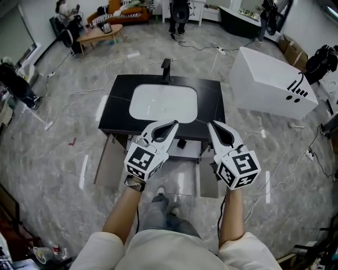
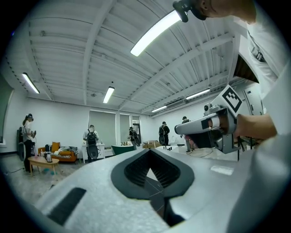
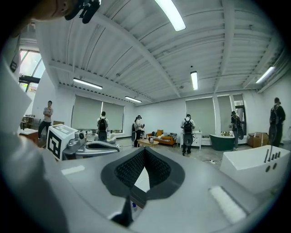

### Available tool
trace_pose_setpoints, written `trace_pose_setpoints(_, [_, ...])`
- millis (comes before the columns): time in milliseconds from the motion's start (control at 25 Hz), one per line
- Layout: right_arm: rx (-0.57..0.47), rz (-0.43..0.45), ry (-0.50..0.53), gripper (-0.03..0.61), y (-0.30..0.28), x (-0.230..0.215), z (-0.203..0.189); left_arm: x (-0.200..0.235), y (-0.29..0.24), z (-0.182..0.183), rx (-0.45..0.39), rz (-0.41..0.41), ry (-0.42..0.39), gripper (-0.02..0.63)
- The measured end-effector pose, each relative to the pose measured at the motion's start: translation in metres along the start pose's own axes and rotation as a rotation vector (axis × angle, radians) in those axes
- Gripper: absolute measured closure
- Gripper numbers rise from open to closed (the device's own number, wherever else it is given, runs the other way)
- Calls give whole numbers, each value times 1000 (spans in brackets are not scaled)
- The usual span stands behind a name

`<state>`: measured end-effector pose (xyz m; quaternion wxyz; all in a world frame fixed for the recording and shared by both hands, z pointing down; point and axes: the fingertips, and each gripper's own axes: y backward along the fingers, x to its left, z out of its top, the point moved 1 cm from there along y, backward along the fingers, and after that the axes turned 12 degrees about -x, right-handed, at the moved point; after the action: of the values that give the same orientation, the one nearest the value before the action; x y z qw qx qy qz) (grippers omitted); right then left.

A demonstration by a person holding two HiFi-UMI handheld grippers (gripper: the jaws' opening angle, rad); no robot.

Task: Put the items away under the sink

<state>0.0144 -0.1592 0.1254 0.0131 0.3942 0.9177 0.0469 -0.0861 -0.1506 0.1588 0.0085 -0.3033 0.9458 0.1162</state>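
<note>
A black vanity (image 1: 119, 100) with a white sink basin (image 1: 163, 103) and a black faucet (image 1: 166, 68) stands on the floor below me. Both cupboard doors under it hang open, the left door (image 1: 110, 161) and the right door (image 1: 208, 182). A small dark object (image 1: 181, 143) shows at the cupboard's front edge. Over that edge I hold my left gripper (image 1: 173, 124) and right gripper (image 1: 212, 125) side by side, both raised and pointing away from me. Each is shut with its tips touching and nothing between the jaws (image 2: 149, 151) (image 3: 144, 149). No loose items show on the counter.
A white bathtub (image 1: 269, 84) lies to the right of the vanity. Cables run across the marble floor behind it (image 1: 200, 50). Several people stand at the far end of the room near a low wooden table (image 1: 100, 32) and an orange sofa (image 1: 119, 15).
</note>
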Motion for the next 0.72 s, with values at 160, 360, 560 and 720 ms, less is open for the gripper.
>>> trace_pose_setpoints(160, [-18, 1, 4, 572, 5, 2, 21, 3, 4, 31, -27, 30, -20, 607])
trace_pose_setpoints(360, [-36, 16, 14, 572, 8, 11, 47, 8, 8, 71, -37, 53, -61, 607])
trace_pose_setpoints(560, [-61, 63, 28, 572, 1, 23, 74, 9, 10, 103, -50, 74, -148, 607])
trace_pose_setpoints(720, [-98, 107, 29, 574, -3, 33, 83, 10, 14, 111, -63, 75, -172, 607])
